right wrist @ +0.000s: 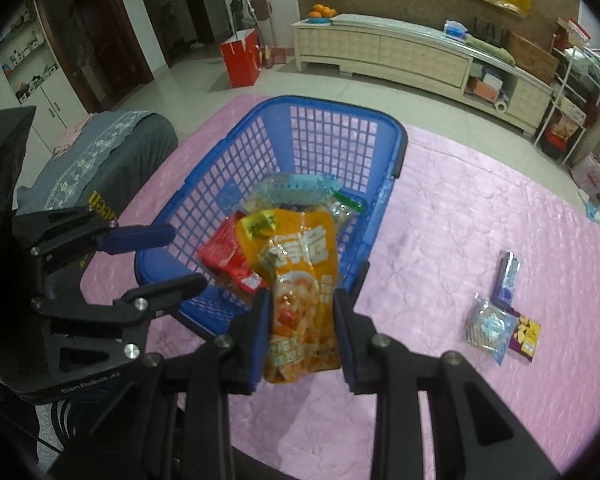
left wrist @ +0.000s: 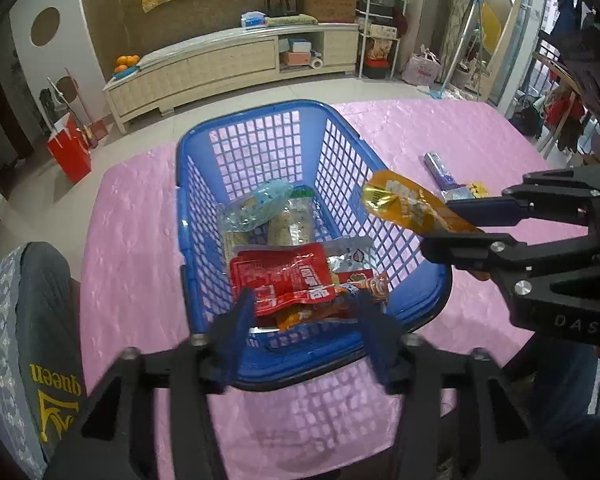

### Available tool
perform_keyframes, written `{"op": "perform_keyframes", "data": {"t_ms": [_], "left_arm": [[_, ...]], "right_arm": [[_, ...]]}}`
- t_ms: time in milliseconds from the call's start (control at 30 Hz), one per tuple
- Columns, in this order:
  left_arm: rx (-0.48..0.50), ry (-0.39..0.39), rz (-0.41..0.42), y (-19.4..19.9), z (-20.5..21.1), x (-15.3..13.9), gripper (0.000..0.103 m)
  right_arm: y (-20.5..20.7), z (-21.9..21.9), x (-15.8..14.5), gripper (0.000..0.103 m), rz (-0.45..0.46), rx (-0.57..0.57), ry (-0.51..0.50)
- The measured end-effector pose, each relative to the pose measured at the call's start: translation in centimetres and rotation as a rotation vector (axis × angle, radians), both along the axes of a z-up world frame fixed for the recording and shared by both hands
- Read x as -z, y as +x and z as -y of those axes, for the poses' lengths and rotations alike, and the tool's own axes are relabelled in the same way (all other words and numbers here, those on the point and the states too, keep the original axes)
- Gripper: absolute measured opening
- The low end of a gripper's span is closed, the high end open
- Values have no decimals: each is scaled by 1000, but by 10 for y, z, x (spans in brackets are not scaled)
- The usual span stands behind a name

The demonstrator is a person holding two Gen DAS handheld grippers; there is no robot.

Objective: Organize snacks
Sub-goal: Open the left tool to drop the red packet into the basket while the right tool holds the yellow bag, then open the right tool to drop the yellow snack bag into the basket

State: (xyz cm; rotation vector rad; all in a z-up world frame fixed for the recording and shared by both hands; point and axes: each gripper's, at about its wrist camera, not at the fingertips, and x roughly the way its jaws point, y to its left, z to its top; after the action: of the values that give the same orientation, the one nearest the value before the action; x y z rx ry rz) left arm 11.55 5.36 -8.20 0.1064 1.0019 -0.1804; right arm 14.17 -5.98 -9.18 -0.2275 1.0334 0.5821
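A blue plastic basket (left wrist: 192, 208) (right wrist: 396, 148) stands on the pink tablecloth and holds several snack packs, among them a red pack (left wrist: 284, 280) (right wrist: 224, 260) and a clear blue pack (left wrist: 260, 204) (right wrist: 296, 188). My right gripper (right wrist: 302, 312) (left wrist: 448, 220) is shut on an orange snack pouch (right wrist: 300, 280) (left wrist: 404, 204) and holds it over the basket's near right rim. My left gripper (left wrist: 304, 316) (right wrist: 180, 256) is open and empty, hovering over the basket's near end.
On the cloth right of the basket lie a purple pack (right wrist: 508, 276) (left wrist: 438, 168), a clear blue-white pack (right wrist: 486, 326) and a small purple-yellow pack (right wrist: 526, 334). A grey cushioned chair (left wrist: 32, 320) (right wrist: 100, 152) stands at the table's left. A cream cabinet (left wrist: 236, 64) lines the far wall.
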Motion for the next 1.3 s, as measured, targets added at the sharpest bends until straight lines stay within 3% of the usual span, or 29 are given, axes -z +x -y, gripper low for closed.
{"op": "perform_keyframes", "data": {"t_ms": [467,767,967,1300], "left_arm": [[-82,19,47,-24,-26,-19,68],[-135,11,35,-20,-50,-9,69],[-120,6,24,-10,-49,-1,69],[-120,16,25,-10,-47,-6,69]], "right_arm": [[-12,-13,-19,35,35,-35,20],[-5,-34,1,35,25,-57,-37],[6,-40,13,36,5,-37,-66],[12,-38,20,75,0,-3,-118]]}}
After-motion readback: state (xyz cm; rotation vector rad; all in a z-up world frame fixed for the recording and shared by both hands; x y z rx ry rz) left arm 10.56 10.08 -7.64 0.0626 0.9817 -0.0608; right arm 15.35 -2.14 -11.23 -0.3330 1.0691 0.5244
